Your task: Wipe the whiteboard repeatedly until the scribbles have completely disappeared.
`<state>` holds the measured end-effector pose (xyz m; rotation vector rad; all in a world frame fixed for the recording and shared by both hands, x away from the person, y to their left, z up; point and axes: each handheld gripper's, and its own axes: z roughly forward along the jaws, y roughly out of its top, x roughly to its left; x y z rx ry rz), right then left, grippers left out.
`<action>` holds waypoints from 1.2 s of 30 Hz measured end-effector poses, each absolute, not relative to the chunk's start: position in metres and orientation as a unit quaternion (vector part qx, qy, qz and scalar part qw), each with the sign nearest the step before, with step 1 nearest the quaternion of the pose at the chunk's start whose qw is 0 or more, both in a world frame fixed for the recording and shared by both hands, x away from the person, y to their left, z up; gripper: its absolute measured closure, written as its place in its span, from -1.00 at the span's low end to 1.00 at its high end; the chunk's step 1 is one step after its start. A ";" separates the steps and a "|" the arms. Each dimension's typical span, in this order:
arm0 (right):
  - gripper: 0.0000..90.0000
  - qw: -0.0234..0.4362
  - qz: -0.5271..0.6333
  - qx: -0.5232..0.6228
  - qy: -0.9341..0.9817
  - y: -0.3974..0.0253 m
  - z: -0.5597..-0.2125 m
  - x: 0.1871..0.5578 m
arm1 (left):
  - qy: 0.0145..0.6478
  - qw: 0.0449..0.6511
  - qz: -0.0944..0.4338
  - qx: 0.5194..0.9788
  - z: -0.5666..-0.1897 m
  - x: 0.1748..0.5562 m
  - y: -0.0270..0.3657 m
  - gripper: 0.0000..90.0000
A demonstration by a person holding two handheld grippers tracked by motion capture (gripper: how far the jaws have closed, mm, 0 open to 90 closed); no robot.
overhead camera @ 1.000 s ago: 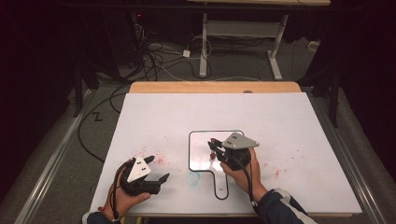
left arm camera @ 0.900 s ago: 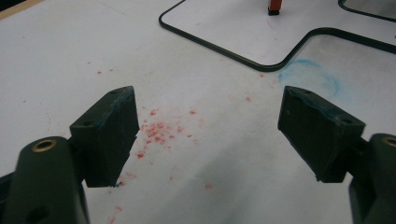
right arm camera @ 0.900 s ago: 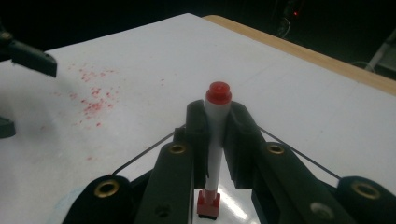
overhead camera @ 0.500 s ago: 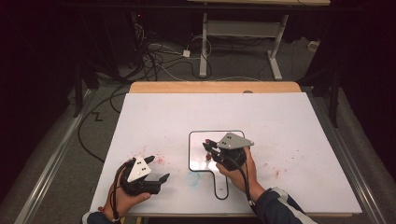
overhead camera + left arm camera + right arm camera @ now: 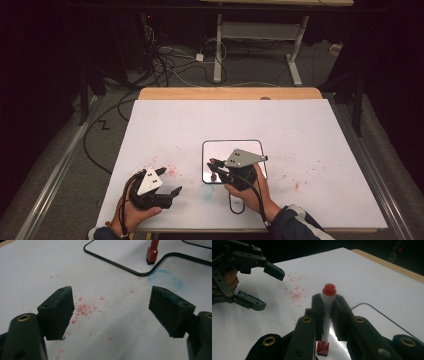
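Your right gripper (image 5: 216, 169) has its jaws closed tight on a white marker with red cap and red end (image 5: 327, 312), gripped across the barrel. In the right gripper view the marker stands nearly upright between the jaws, its red square lower end (image 5: 322, 348) down at the glossy surface of a small whiteboard with a thin black frame (image 5: 210, 150); whether it touches, you cannot tell from here. In the high view that gripper sits over the board's near-left part, on the white paper-covered table (image 5: 300, 130).

Your left gripper (image 5: 167, 182) has its jaws spread wide with nothing between them, held low over the paper near the front-left edge. Between its pads lie scattered red ink specks (image 5: 83, 308); a faint blue smudge (image 5: 166, 280) shows just beside the board's frame.
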<state>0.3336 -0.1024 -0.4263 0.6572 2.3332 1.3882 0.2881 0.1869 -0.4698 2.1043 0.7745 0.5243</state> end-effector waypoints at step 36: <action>0.80 0.225 0.483 0.341 0.775 -0.239 -0.398 0.336 | 0.306 0.404 0.201 0.838 -0.472 0.293 0.185 -0.57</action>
